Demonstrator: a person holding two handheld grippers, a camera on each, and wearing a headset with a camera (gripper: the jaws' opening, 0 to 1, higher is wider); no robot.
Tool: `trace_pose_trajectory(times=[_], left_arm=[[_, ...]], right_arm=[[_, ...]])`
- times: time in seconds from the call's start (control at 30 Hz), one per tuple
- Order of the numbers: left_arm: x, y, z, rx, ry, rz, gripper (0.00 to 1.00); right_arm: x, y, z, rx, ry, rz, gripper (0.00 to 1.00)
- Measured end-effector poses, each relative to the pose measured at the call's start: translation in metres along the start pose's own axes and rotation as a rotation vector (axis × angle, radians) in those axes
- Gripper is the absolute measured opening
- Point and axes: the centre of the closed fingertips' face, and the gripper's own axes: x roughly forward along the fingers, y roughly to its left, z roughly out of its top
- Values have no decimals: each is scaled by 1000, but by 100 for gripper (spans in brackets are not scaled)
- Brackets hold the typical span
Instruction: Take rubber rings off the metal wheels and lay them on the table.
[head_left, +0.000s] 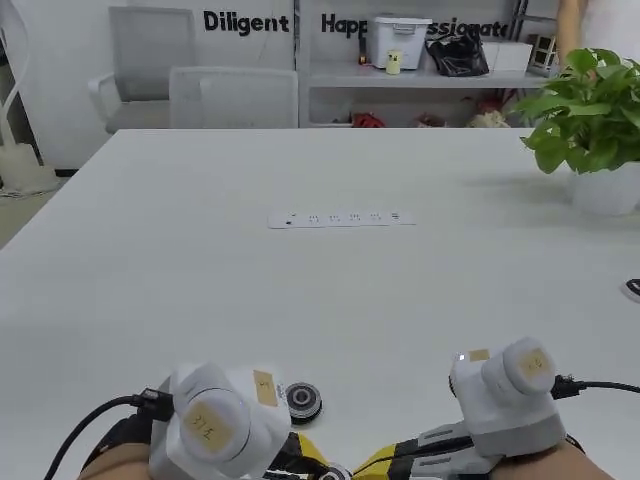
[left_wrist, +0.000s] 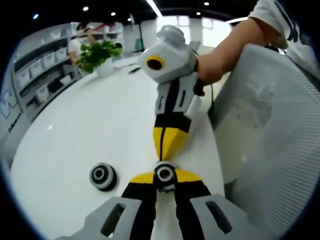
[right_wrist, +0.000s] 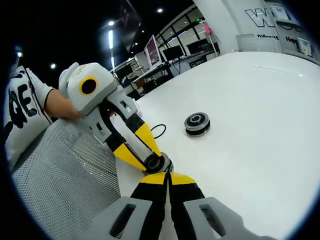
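My left tongs (left_wrist: 165, 178) are clamping a small wheel (right_wrist: 157, 163) at the near edge of the bench (head_left: 350, 290), close to my body. A second wheel (head_left: 303, 399) is lying on the bench just beyond. My right tongs (right_wrist: 168, 176) are pressing together, tips touching the held wheel's rim; I can't tell whether they are pinching the rubber ring (left_wrist: 165, 164). I'm reckoning the left should be gripping metal only, while the right is nipping rubber and peeling outward.
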Motion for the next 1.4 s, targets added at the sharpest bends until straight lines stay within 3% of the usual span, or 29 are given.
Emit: trace_pose_trajectory(times=[0.4,1.4], left_arm=[[1,1,1,-11,4,10,13],[1,0,0,-23,9,15,13]], right_arm=[[-2,4,6,33,-36,18,0],[1,14,8,5,-28,50,0]])
